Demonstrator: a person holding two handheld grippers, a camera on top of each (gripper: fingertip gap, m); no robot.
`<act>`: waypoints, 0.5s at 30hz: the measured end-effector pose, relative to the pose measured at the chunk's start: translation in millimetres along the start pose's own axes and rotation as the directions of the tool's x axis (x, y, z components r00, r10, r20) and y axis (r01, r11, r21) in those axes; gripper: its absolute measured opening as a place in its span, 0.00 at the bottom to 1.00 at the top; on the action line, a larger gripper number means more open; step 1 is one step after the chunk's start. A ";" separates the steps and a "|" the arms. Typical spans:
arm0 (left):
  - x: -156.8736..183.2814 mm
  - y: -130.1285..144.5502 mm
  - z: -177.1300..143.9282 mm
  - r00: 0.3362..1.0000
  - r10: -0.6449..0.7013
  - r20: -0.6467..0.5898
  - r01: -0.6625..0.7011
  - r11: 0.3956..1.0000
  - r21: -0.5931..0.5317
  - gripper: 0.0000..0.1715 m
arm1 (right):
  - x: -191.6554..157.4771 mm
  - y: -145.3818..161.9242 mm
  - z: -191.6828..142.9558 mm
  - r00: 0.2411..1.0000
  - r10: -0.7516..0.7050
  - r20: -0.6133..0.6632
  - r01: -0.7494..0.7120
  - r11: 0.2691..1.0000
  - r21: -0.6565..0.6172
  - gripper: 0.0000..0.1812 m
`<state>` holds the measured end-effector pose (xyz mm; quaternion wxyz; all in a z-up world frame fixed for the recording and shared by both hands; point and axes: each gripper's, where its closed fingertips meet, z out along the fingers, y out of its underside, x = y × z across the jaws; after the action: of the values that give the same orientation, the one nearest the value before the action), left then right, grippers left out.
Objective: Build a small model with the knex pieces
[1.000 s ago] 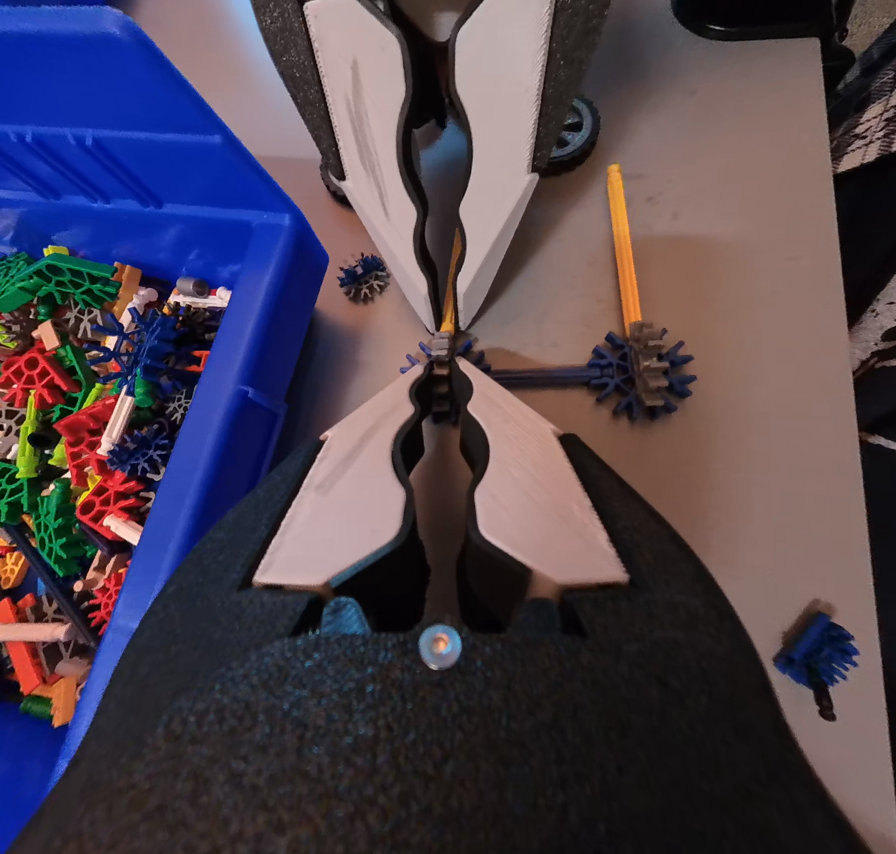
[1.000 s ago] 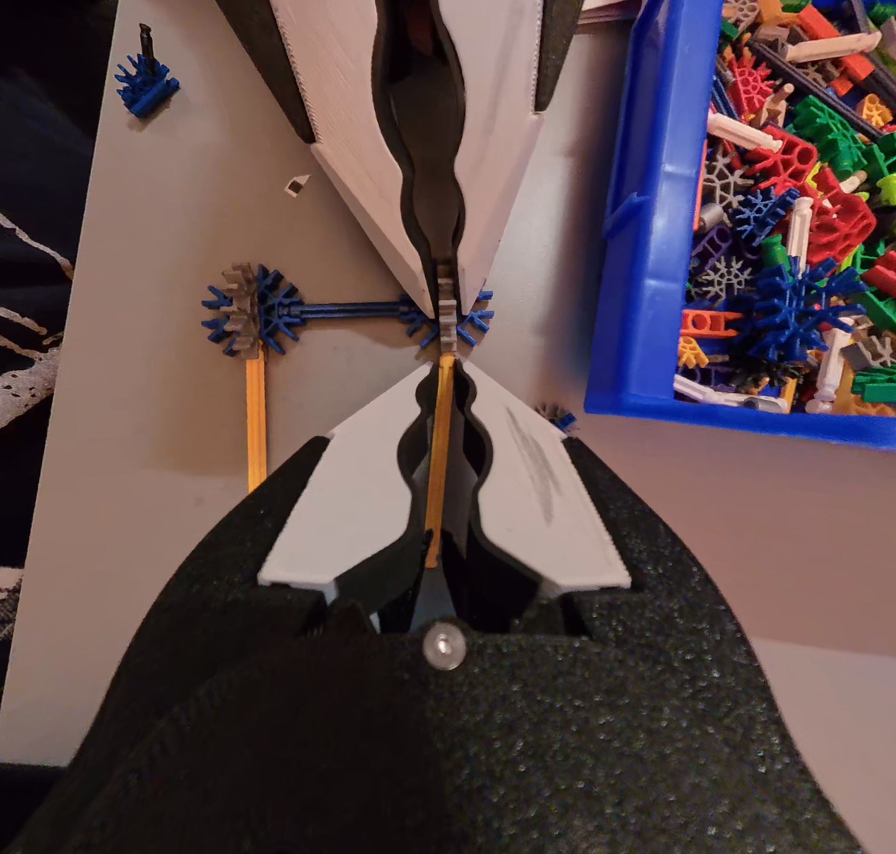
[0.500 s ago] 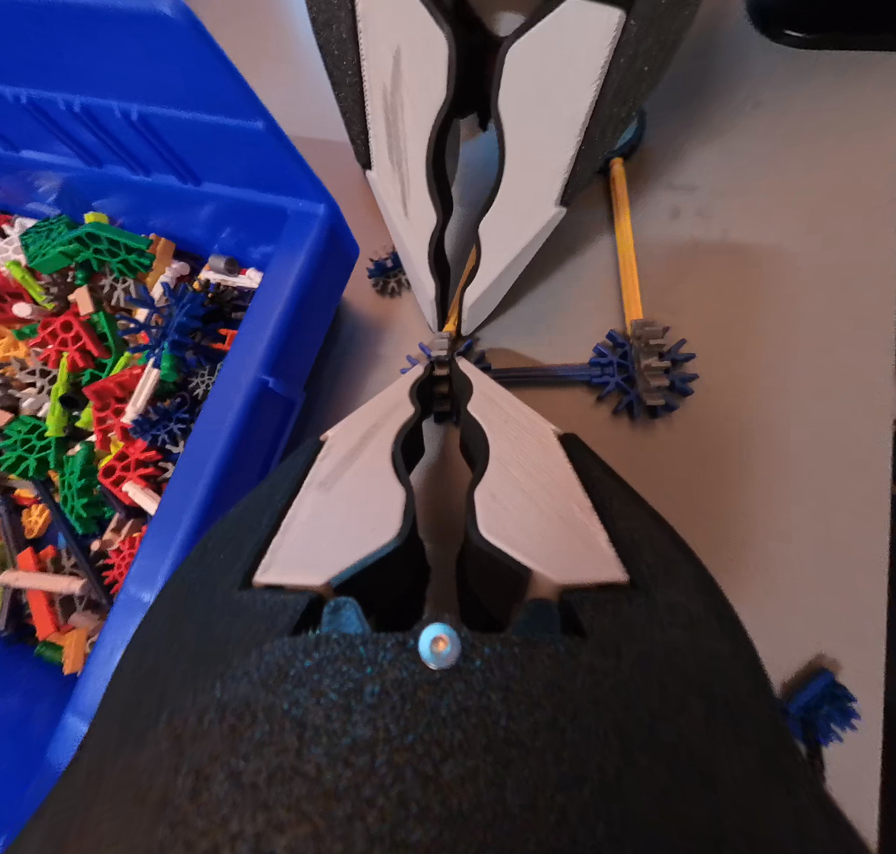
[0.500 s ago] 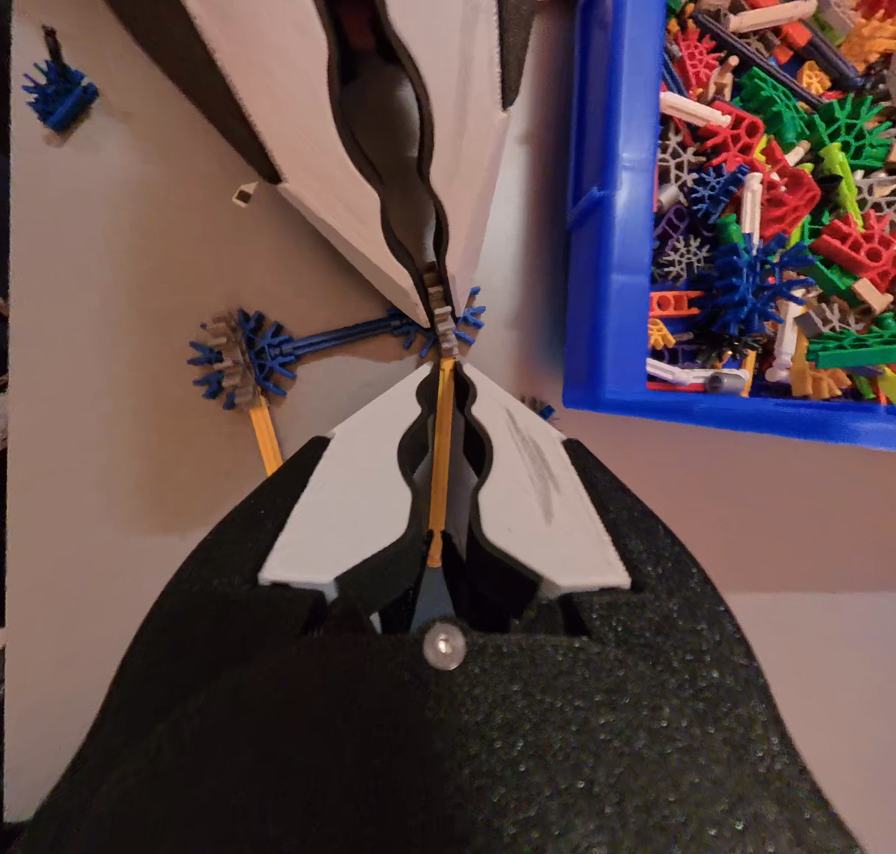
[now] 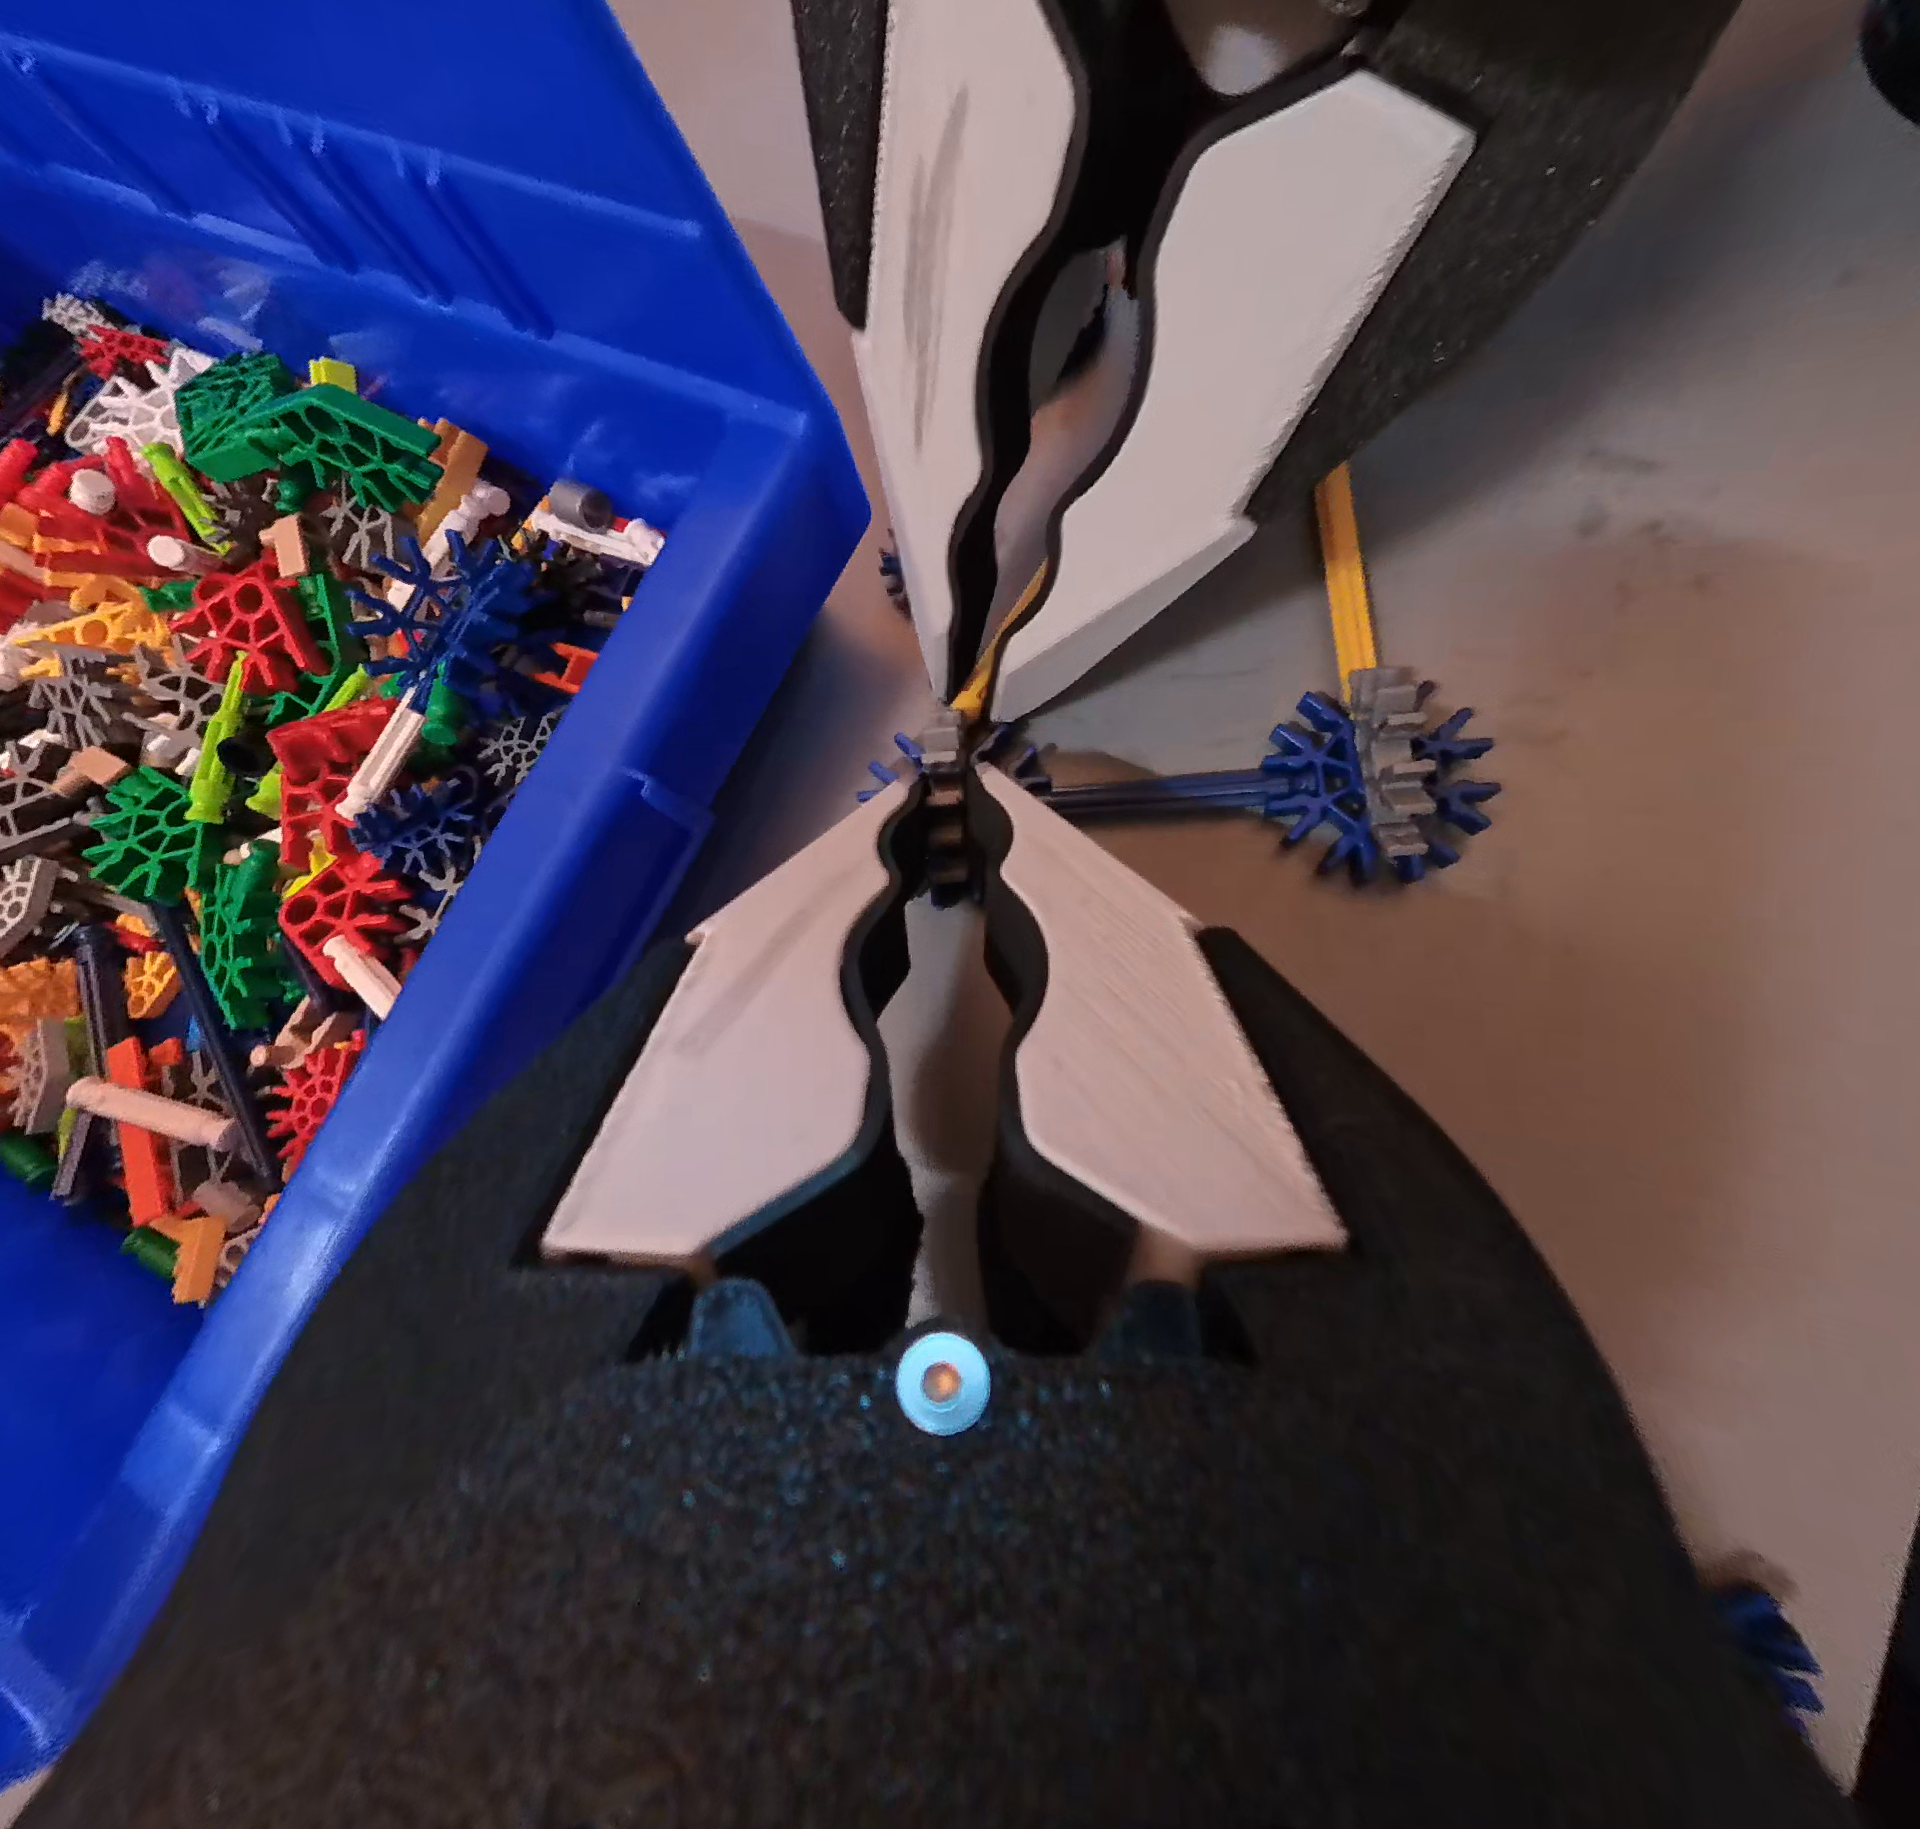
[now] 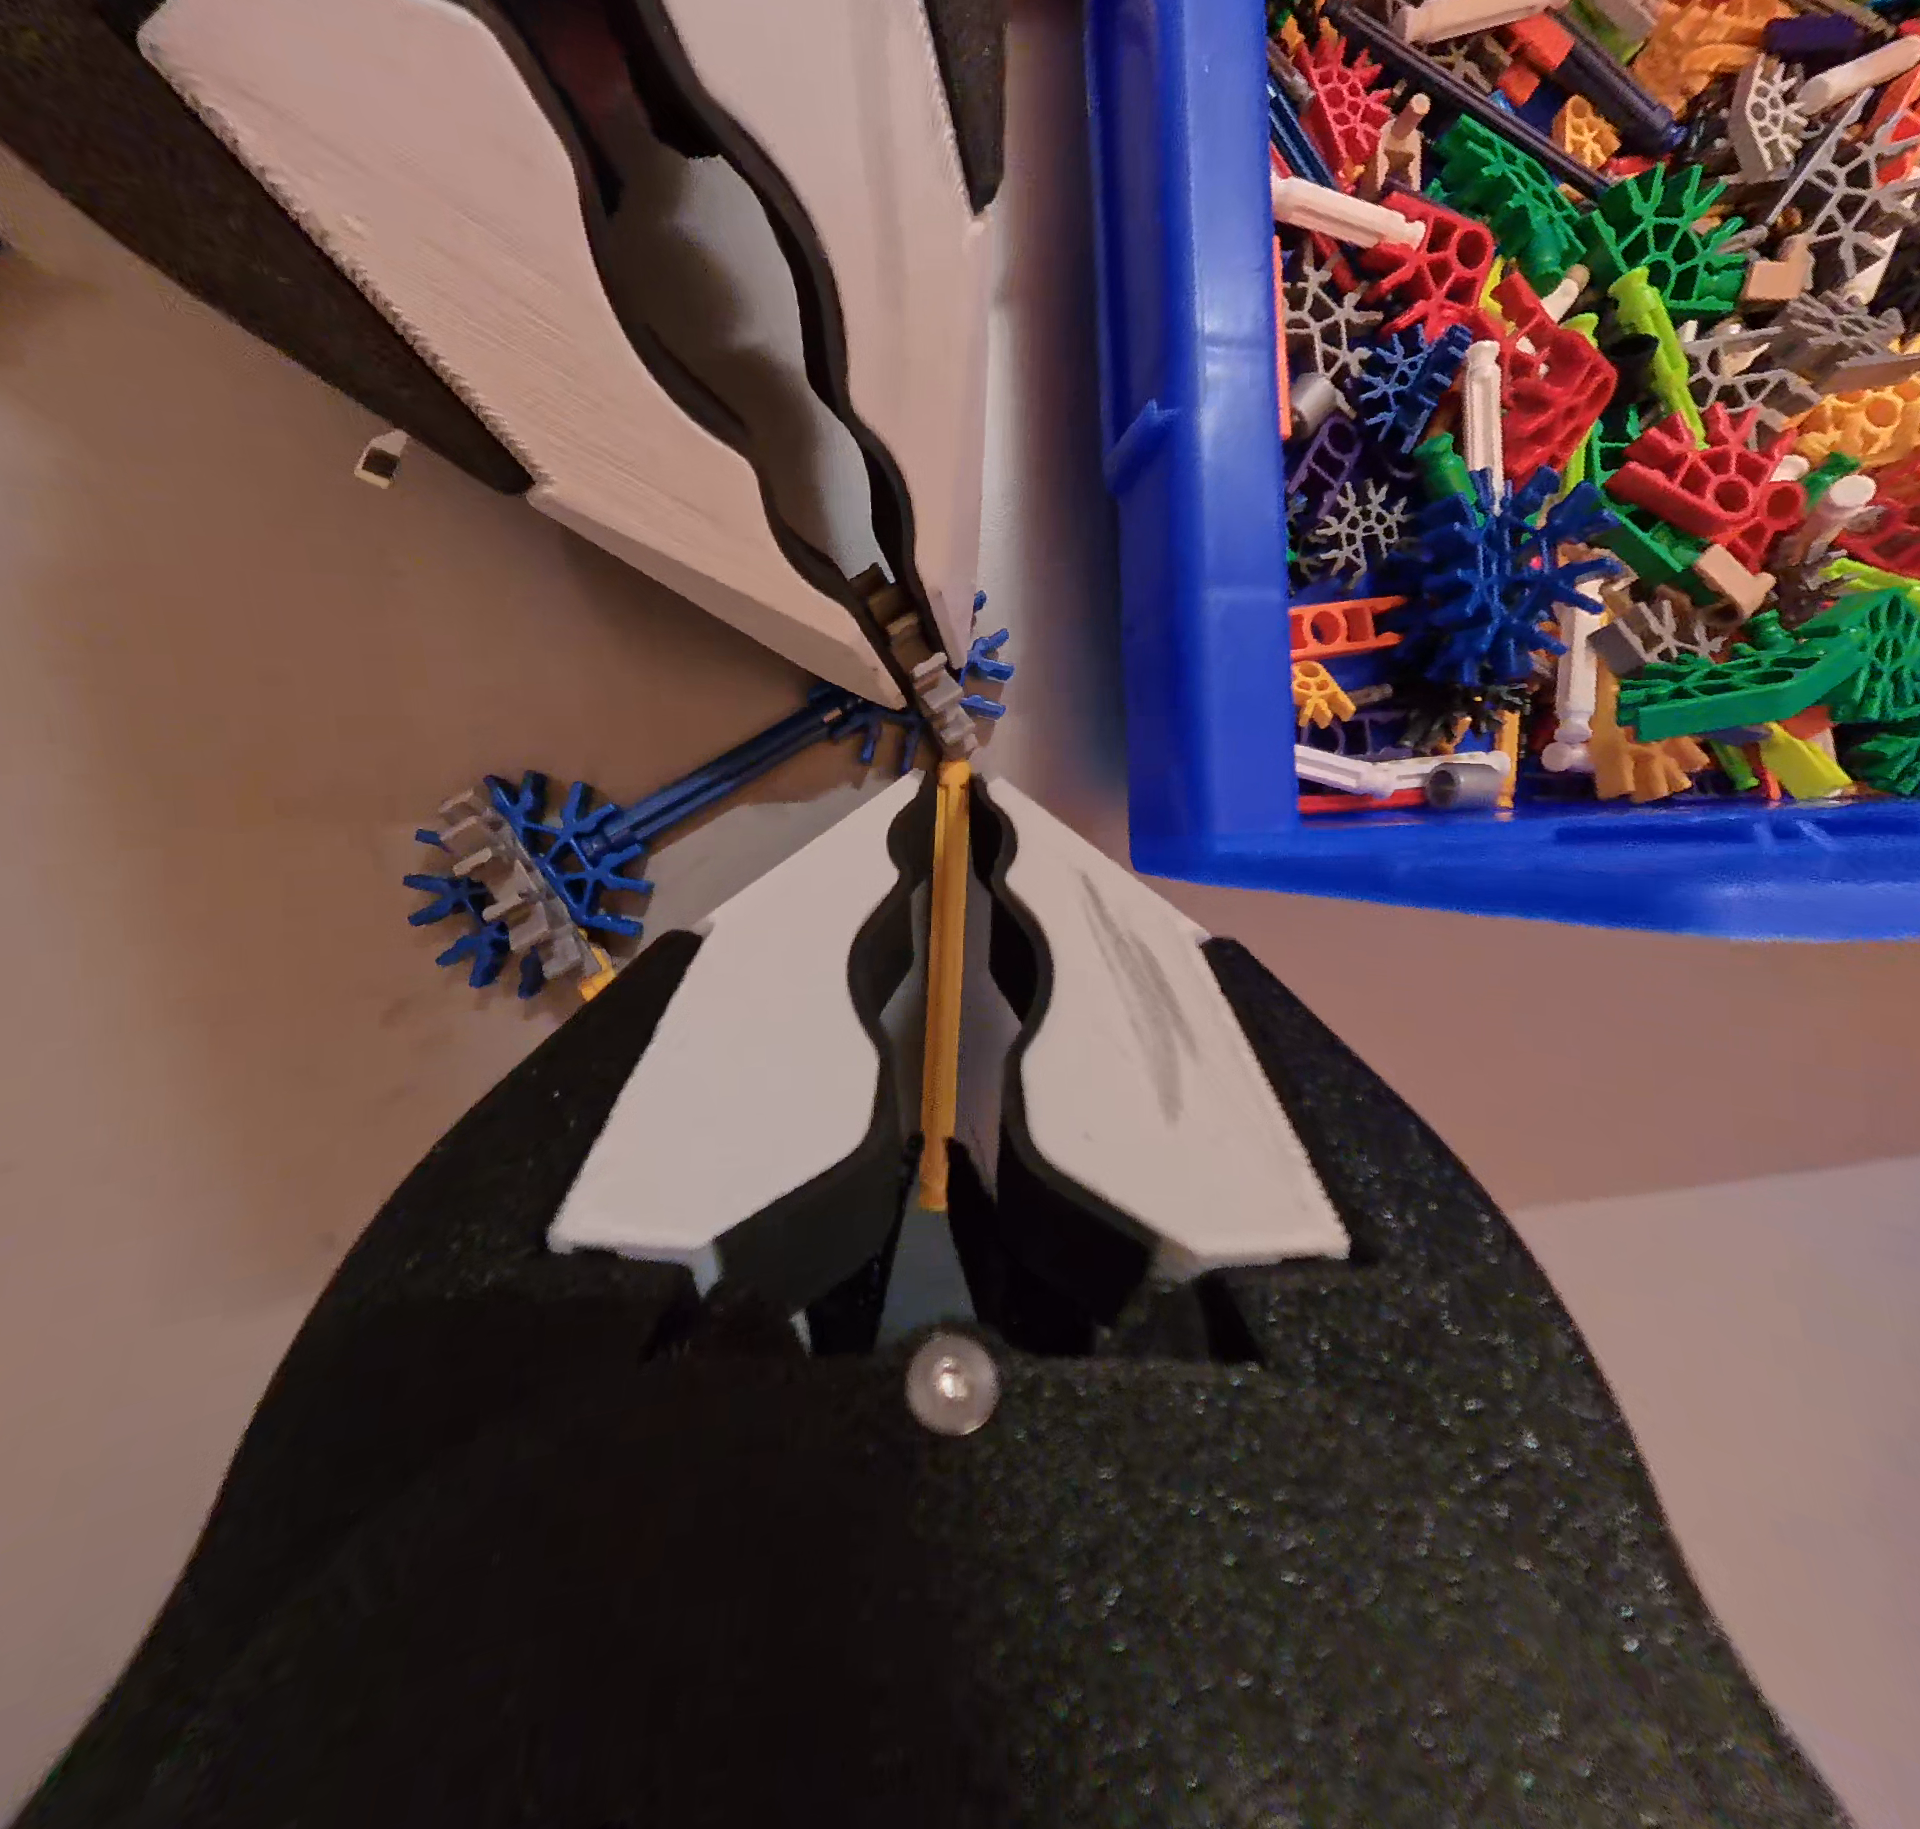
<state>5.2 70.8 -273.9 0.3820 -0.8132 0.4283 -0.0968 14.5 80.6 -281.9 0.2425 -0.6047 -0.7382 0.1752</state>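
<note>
My left gripper (image 5: 948, 782) is shut on a grey-and-blue connector (image 5: 943, 745). A dark blue rod (image 5: 1153, 792) runs from it to a second grey-and-blue connector (image 5: 1371, 787), which carries a yellow rod (image 5: 1345, 584). My right gripper (image 6: 951, 782) is shut on another yellow rod (image 6: 945, 948), whose tip meets the held connector (image 6: 951, 704). The two grippers face each other tip to tip. In the right wrist view the left gripper (image 6: 920, 673) comes in tilted from the upper left, and the blue rod (image 6: 727, 782) slants down to the second connector (image 6: 530, 875).
A blue bin (image 5: 727, 491) full of mixed colourful building pieces stands close on the left, and on the right in the right wrist view (image 6: 1195, 429). A loose blue connector (image 5: 1766, 1665) lies near the table's edge. A small white scrap (image 6: 376, 460) lies on the tan table (image 5: 1610, 1052). Left and right tips are no more than a few centimetres apart.
Both grippers have moved closer to the bin, still shut on their pieces. The left gripper and its assembly have tilted, so the blue rod and far connector swing down toward the right gripper.
</note>
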 end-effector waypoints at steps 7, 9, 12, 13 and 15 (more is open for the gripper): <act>-0.4 0.1 0.0 0.999 0.028 -0.016 -0.028 1.000 0.009 0.03 | 0.7 7.8 -4.8 1.000 -0.019 0.017 0.019 1.000 -0.016 0.04; -0.7 0.0 0.3 1.000 0.020 -0.019 -0.020 1.000 0.011 0.03 | 1.2 7.8 -4.7 1.000 -0.018 0.017 0.019 1.000 -0.018 0.03; -2.2 0.2 0.3 1.000 0.010 0.001 -0.010 1.000 0.007 0.03 | 2.5 6.5 -3.9 1.000 -0.009 0.002 0.009 1.000 -0.023 0.02; -2.7 0.4 0.2 1.000 0.007 0.009 -0.007 1.000 0.005 0.03 | 2.9 6.1 -3.4 1.000 -0.002 -0.005 0.002 1.000 -0.024 0.02; -2.9 0.5 0.1 1.000 0.004 0.024 -0.004 1.000 0.002 0.03 | 3.3 5.4 -3.1 1.000 0.016 -0.008 -0.016 1.000 -0.022 0.02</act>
<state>3.1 73.0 -273.9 0.3881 -0.8131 0.4251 -0.0868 20.2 84.9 -281.9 0.2373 -0.6140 -0.7342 0.1663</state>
